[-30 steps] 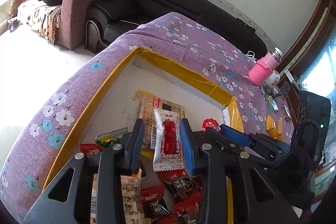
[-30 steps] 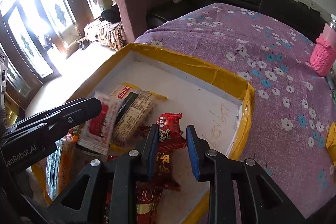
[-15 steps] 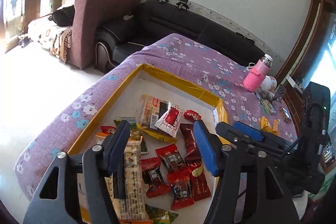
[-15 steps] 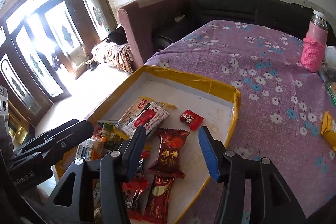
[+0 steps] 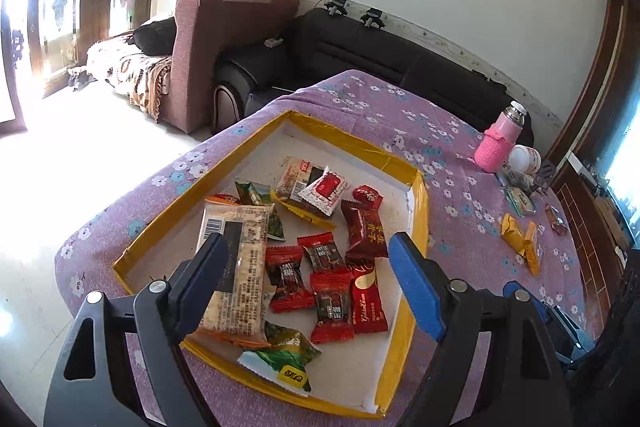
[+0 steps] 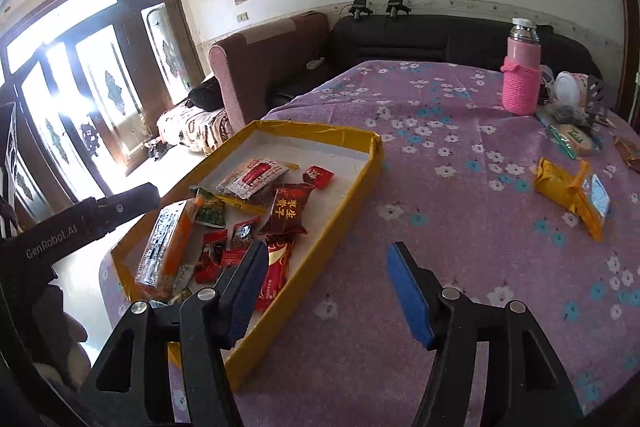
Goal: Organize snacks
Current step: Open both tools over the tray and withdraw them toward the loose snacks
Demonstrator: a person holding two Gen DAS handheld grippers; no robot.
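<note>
Snacks (image 5: 320, 259) in tray (image 5: 418, 211), flask (image 6: 520, 75) far right behind, wrappers (image 6: 572, 195) right of tray

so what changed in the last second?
Left tongs let go of the white-and-red snack packet, now lying in the yellow-rimmed tray. Both tongs opened and pulled back; right tongs now over purple cloth. Other snacks stayed put.

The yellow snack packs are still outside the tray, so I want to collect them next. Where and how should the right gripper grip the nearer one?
Grip the yellow pack across its plump middle, descending from above with the right gripper, jaws spanning its short width. It lies flat on the tablecloth, leaving only the sides to pinch.
</note>
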